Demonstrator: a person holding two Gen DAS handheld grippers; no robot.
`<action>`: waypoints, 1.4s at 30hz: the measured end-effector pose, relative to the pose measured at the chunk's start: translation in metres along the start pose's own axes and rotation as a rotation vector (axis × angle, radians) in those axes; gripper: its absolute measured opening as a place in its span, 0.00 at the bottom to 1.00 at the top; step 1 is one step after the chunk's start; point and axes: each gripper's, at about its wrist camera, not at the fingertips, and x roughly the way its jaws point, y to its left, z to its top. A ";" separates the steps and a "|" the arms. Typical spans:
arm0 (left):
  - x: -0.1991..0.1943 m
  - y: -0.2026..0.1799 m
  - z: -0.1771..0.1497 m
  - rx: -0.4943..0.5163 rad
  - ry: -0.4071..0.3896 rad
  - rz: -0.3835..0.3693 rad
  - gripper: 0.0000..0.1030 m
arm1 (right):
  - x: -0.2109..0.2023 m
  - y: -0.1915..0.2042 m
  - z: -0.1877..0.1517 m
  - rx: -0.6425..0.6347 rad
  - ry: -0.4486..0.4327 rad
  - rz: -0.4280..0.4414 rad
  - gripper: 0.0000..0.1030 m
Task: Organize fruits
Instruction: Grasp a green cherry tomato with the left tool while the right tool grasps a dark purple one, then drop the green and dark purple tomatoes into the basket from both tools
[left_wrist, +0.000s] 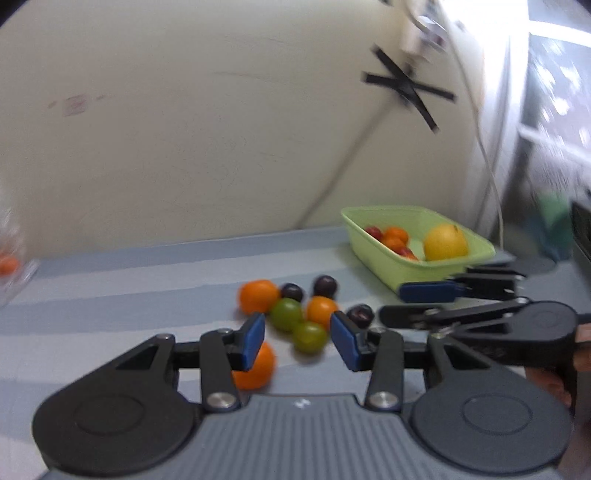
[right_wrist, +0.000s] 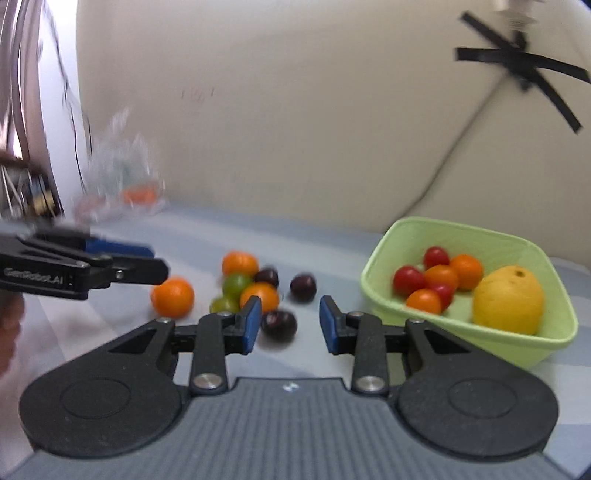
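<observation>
Loose fruit cluster (left_wrist: 295, 314) lies on the blue-grey table (left_wrist: 147, 295), just ahead of the left gripper (left_wrist: 297, 341), jaws apart, grasping nothing. Right gripper (right_wrist: 290, 324) likewise spread and empty; green basin (right_wrist: 480, 332) of fruit to its right.

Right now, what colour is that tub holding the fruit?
Pale green tub; clearest in the right wrist view.

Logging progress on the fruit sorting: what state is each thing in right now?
Left hand-held gripper: open, empty.
Right hand-held gripper: open, empty.
Green tub: upright, partly filled.
Yellow citrus: in the tub.
Dark plum: loose on the table.
Green fruit: loose on the table.
</observation>
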 end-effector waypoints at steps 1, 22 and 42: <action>0.004 -0.004 -0.002 0.014 0.008 0.000 0.39 | 0.005 0.003 -0.002 -0.014 0.020 -0.004 0.36; 0.039 -0.011 -0.008 0.016 0.120 0.009 0.26 | 0.034 0.000 -0.005 -0.043 0.113 -0.013 0.37; 0.045 -0.043 0.077 -0.061 -0.014 -0.185 0.26 | -0.030 -0.035 0.006 0.048 -0.157 -0.189 0.28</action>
